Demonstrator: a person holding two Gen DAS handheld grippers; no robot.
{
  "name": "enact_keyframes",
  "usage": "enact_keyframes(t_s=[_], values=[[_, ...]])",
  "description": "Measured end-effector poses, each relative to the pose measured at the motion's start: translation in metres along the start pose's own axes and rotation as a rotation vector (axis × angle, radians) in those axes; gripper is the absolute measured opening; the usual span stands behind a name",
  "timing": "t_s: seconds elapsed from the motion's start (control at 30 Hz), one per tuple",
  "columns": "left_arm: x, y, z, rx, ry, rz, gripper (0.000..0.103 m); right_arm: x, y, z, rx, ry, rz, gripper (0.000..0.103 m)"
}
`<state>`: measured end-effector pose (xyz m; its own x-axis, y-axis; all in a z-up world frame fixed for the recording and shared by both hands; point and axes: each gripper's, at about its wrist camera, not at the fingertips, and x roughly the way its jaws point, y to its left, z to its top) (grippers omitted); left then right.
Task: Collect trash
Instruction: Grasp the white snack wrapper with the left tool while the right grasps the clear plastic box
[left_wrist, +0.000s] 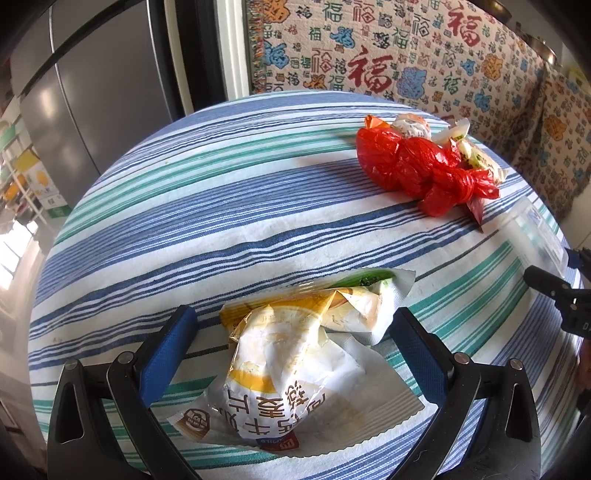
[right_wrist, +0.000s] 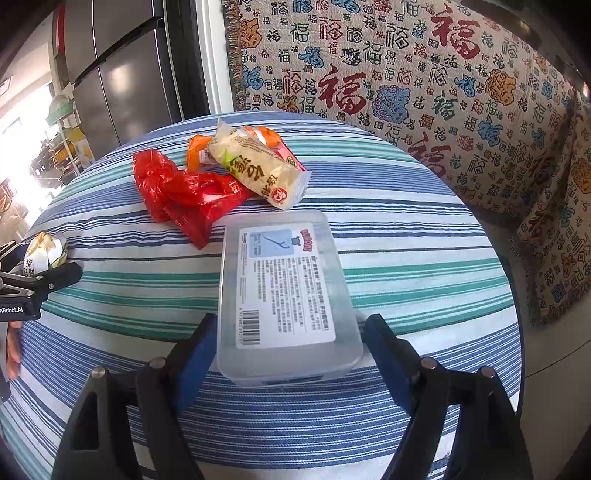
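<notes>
In the left wrist view, the left gripper (left_wrist: 291, 325) is seen with its jaws spread wide. A crumpled yellow-and-white wrapper (left_wrist: 295, 365) lies between the blue fingers (left_wrist: 168, 350) on the striped tablecloth (left_wrist: 207, 206); a gap shows at the left finger, while contact at the right finger cannot be told. Well beyond the fingertips and to the right, a knotted red plastic bag (left_wrist: 417, 166) is seen, with other wrappers touching its far side. The other gripper is visible at the right edge.

In the right wrist view, the right gripper (right_wrist: 290, 334) is seen wide apart, with the near end of a clear plastic box (right_wrist: 284, 291) between its fingers (right_wrist: 388, 354). The left pad lies against the box wall; whether the right pad presses cannot be told. Beyond the box, the red bag (right_wrist: 181, 192) and a pale snack packet (right_wrist: 258, 166) are seen, just ahead of the fingertips.
</notes>
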<state>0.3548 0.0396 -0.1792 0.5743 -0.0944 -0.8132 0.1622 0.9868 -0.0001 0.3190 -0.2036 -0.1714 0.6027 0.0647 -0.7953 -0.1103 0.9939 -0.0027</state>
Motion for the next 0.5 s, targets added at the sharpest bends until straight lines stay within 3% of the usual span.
enact_keyframes(t_s=[0.4,0.5], values=[[-0.0014,-0.0033,-0.0028,0.008,0.002,0.005,0.103,0.0022,0.0009,0.0005,0.001,0.005,0.002,0.088],[-0.0029,-0.0019,-0.0048,0.044,0.009,-0.023,0.103,0.0029,0.0008,0.0041,-0.019,0.037,0.013,0.088]])
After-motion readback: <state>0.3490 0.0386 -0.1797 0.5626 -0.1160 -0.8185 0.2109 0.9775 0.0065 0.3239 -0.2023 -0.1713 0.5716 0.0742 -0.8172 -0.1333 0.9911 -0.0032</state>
